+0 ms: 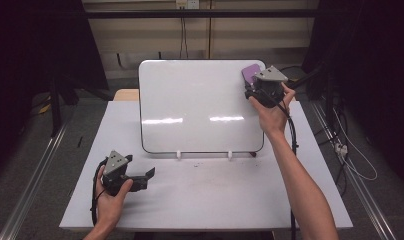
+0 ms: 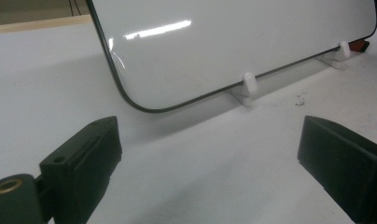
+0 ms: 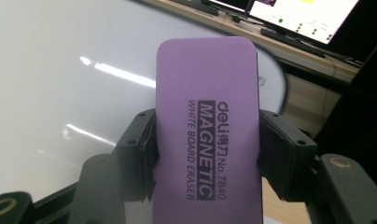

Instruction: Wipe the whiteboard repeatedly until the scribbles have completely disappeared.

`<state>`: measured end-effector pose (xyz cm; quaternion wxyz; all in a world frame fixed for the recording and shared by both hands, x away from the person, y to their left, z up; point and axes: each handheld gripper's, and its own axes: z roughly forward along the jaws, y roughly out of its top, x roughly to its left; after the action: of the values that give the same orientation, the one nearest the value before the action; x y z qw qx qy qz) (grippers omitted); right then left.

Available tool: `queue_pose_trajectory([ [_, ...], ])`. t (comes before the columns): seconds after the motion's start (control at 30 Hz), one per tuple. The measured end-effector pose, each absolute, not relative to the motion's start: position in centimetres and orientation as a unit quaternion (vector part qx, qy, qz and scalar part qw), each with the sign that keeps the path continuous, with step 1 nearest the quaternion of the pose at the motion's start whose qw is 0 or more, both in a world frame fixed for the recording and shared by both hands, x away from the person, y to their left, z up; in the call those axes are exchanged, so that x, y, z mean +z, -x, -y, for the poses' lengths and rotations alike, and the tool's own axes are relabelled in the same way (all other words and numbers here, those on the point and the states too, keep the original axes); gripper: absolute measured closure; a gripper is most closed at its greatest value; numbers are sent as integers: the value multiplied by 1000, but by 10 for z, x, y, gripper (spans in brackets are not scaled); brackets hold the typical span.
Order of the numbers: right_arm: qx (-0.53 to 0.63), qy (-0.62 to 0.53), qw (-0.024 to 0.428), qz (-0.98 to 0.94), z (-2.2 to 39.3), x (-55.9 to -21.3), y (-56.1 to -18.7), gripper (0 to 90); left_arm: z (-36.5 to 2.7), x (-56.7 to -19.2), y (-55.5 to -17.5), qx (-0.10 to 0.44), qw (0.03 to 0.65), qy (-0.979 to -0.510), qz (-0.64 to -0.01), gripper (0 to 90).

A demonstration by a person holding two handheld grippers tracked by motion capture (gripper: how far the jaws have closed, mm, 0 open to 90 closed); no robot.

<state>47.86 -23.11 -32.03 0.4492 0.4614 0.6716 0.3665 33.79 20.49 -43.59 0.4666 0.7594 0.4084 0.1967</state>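
A whiteboard (image 1: 200, 105) leans on small white feet at the middle of the white table (image 1: 205, 200); its face looks blank. My right gripper (image 1: 254, 84) is at the board's top right corner, shut on a purple magnetic whiteboard eraser (image 1: 250, 73). In the right gripper view the eraser (image 3: 207, 126) sits upright between the two black pads (image 3: 137, 149), with the whiteboard (image 3: 60, 93) behind it. My left gripper (image 1: 149, 178) rests low on the table at the front left, open and holding nothing. In the left gripper view its jaws stand wide apart, facing the whiteboard's lower corner (image 2: 144, 100).
White support feet (image 2: 248, 84) hold the board's bottom edge, with a red piece (image 2: 362, 45) by the far foot. A monitor (image 3: 298, 16) stands behind the table. Cables (image 1: 352, 160) trail on the floor at the right, and metal rails run along both sides.
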Motion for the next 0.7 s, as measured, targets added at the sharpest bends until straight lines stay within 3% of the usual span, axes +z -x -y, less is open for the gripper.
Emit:
queue_pose_trajectory([
  [0.33, 352, -475, 467, -658, 240, -311, -486, 419, -206, -434, -338, 201, 469, -756, -409, 59],
  [0.7, 364, -427, 444, -698, 198, -323, -479, 419, -204, -432, -339, 203, 470, -757, -406, 59],
])
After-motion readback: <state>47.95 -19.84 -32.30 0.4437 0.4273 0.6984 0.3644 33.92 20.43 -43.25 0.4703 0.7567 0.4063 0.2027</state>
